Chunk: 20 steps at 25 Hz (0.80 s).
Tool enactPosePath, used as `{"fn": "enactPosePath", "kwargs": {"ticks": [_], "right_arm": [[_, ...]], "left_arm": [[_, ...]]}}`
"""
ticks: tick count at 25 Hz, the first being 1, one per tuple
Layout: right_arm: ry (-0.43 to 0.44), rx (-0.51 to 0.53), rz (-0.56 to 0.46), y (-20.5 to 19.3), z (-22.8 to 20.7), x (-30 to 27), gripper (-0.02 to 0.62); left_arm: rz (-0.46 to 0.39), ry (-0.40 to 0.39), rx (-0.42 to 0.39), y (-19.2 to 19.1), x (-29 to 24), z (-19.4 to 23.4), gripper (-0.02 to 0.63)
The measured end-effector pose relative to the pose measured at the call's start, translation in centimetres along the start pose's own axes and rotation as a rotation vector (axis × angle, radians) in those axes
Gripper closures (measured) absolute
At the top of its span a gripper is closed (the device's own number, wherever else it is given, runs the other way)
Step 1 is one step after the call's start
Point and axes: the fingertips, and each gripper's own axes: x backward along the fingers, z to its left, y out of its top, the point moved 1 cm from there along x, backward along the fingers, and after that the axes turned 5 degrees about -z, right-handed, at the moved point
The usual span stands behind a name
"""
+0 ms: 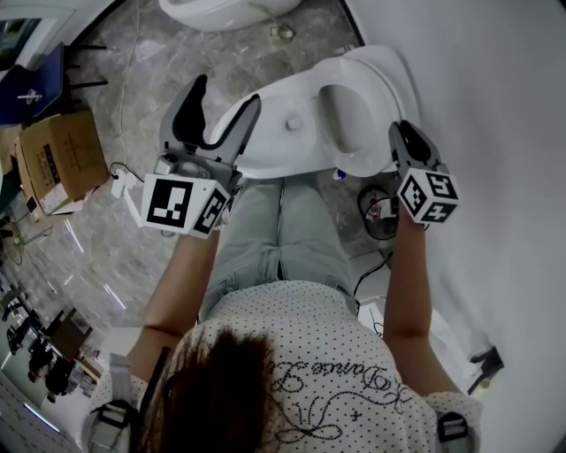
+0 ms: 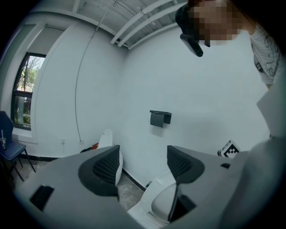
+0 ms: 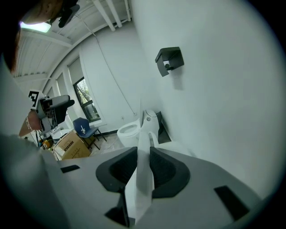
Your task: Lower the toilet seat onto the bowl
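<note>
The white toilet bowl (image 1: 270,133) stands in front of the person, close to the right-hand wall. Its ring-shaped seat (image 1: 358,75) is raised, tilted toward that wall. My right gripper (image 1: 402,134) is at the seat's near rim. In the right gripper view, the thin white seat edge (image 3: 143,179) runs up between the two dark pads, which press on it. My left gripper (image 1: 225,97) hangs over the bowl's left side, open with nothing between its fingers (image 2: 107,167). The seat (image 2: 163,203) shows low in the left gripper view.
A black paper holder (image 3: 170,60) hangs on the wall. A second toilet (image 1: 225,11) stands farther along that wall. A cardboard box (image 1: 57,159) and a blue chair (image 1: 31,84) are at the left. A black cable (image 1: 376,212) lies coiled on the floor by the right gripper.
</note>
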Motion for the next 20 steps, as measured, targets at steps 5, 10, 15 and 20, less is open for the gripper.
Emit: {"fn": "enactPosePath", "kwargs": {"ticks": [5,10,15,20], "right_arm": [[0.040,-0.039,-0.008,-0.3,1.5,0.3,0.498],[0.051,-0.060,-0.015,-1.1,3.1,1.0,0.496],[0.063,-0.129,-0.026,-1.5,5.2,1.6,0.492],[0.072,-0.212,-0.054,-1.4,9.4,0.6,0.492]], "left_arm": [[-0.001,0.001,-0.002,-0.2,0.9,0.3,0.290],[-0.008,-0.023,-0.002,-0.6,1.6,0.5,0.290],[-0.002,-0.070,-0.010,-0.9,2.2,1.1,0.295],[0.014,-0.106,-0.009,-1.1,3.4,4.4,0.298]]}}
